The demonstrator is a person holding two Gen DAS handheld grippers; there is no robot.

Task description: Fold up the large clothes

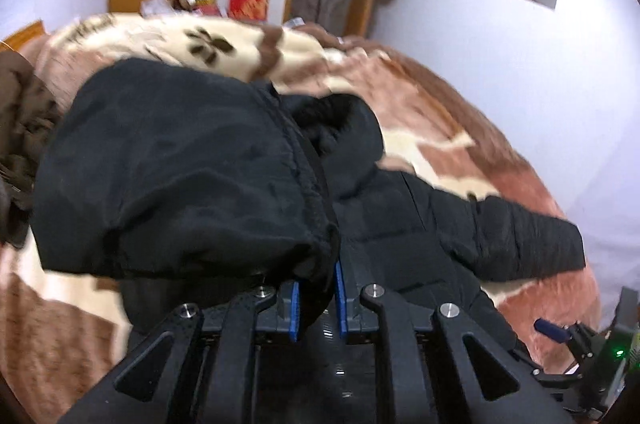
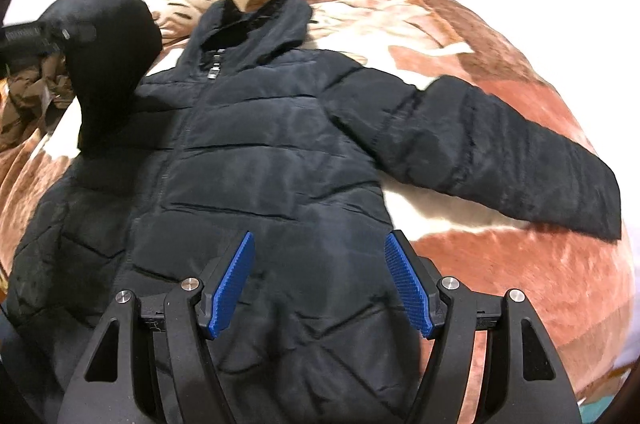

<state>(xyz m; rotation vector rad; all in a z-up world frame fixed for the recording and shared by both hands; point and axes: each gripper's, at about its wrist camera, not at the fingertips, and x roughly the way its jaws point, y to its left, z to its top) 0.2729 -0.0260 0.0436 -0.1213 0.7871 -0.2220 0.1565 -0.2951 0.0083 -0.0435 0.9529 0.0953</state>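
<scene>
Puffer jacket [image 2: 256, 160] felt bulky, soft; my left gripper [image 1: 316, 300] pinched probably its sleeve cuff [image 1: 316, 236], right gripper [image 2: 320, 284] gaped empty.

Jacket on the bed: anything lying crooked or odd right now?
Only its sleeves differ. One sleeve lies stretched flat on the blanket; the other sleeve is lifted, its cuff pinched in the left gripper. The jacket body lies flat, zipped.
</scene>
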